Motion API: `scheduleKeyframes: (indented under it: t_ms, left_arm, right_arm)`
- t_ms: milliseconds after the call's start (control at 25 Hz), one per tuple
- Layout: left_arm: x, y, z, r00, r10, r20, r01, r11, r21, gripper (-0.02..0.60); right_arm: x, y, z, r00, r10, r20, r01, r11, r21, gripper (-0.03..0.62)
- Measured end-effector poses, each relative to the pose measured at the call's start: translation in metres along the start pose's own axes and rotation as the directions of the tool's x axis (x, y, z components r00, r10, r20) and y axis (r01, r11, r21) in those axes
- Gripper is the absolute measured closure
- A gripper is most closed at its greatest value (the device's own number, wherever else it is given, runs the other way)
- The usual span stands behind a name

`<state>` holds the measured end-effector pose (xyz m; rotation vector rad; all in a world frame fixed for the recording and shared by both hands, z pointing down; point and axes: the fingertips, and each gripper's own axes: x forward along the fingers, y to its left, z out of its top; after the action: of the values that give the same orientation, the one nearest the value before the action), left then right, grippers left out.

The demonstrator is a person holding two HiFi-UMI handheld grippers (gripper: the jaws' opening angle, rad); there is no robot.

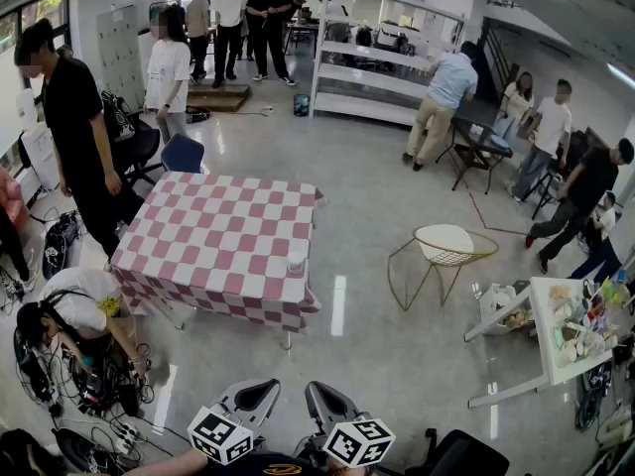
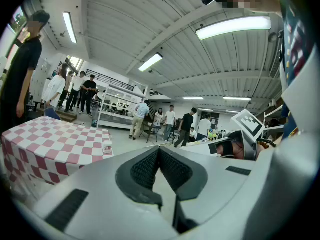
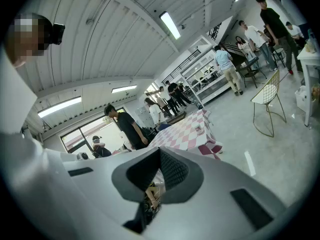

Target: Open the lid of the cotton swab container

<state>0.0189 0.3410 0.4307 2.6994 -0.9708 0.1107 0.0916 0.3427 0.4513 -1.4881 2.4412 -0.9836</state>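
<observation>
The cotton swab container (image 1: pixel 296 262) is a small white tub with a lid. It stands upright near the right edge of a table with a pink and white checked cloth (image 1: pixel 218 236), some way ahead across the floor. My left gripper (image 1: pixel 256 395) and right gripper (image 1: pixel 325 399) sit at the bottom of the head view, side by side and far from the table. In the left gripper view the left gripper (image 2: pixel 159 153) is shut with nothing in it, and the container (image 2: pixel 107 147) shows small at the left. The right gripper (image 3: pixel 160 156) is also shut and empty, with the container (image 3: pixel 198 129) far off.
A person in black (image 1: pixel 79 137) stands at the table's left side, and another crouches among cables (image 1: pixel 69 325) at lower left. A wire-frame side table (image 1: pixel 444 248) and a cluttered white table (image 1: pixel 561 335) stand to the right. More people and a shelf unit (image 1: pixel 367 77) are at the back.
</observation>
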Motion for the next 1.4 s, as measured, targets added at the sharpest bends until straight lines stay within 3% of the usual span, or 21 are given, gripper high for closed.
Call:
scheduleKeyframes:
  t_ms: [520,760,1000,1400]
  left_arm:
    - [0.018,-0.036,0.0,0.999,0.045,0.005,-0.045,0.999,0.004,0.579]
    - [0.028,-0.053,-0.013,0.997,0.071,0.0,-0.071,0.997,-0.018,0.58]
    - [0.031,-0.048,-0.019,0.993,0.115,-0.006,-0.115,0.992,-0.051,0.578]
    - [0.058,-0.008,-0.017,0.996,0.088,-0.014,-0.089,0.993,-0.081,0.579]
  right_arm:
    - [-0.03,-0.022,0.016,0.998,0.055,0.008,-0.055,0.998,0.024,0.583]
    - [-0.043,-0.049,0.011,0.999,0.044,-0.014,-0.043,0.997,0.065,0.585]
    - [-0.04,-0.06,0.006,0.998,0.044,-0.052,-0.039,0.995,0.089,0.584]
    - [0.003,-0.076,0.016,0.998,0.007,-0.066,-0.001,0.997,0.08,0.585]
